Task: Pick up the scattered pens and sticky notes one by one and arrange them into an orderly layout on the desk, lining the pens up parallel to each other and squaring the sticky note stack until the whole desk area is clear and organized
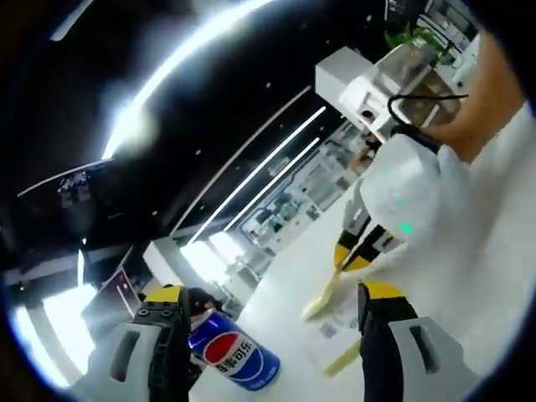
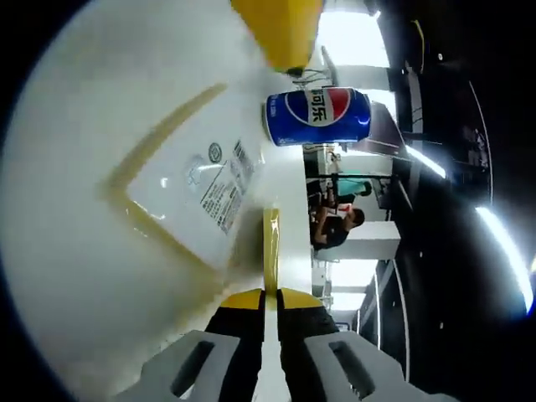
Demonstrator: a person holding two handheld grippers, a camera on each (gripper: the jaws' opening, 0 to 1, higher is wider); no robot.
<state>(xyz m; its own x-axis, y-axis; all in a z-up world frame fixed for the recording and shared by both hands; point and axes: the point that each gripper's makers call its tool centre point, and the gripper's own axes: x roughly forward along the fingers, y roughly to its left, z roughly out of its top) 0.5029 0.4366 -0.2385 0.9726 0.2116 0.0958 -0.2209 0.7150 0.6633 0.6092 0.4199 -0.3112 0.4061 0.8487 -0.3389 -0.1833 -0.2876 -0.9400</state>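
My right gripper [image 2: 270, 295] is shut on a pale yellow pen [image 2: 270, 239] that points forward over the white desk [image 2: 67, 251]. In the left gripper view the right gripper [image 1: 346, 260] comes in from the right, with the pen [image 1: 322, 298] slanting down from its tips to the desk. Beside the pen lies a flat sticky note pack [image 2: 188, 193] with yellow edges and a printed label; it lies between my left jaws as the pack [image 1: 333, 328]. My left gripper [image 1: 272, 293] is open with nothing in it. One of its yellow fingertips [image 2: 280, 29] hangs over the desk.
A blue Pepsi can [image 1: 236, 358] lies on its side by my left gripper's left jaw, at the desk's far edge beyond the pack as the can [image 2: 318, 117]. A bare arm [image 1: 486, 92] holds the right gripper. People [image 2: 335, 219] sit in the background beyond the desk.
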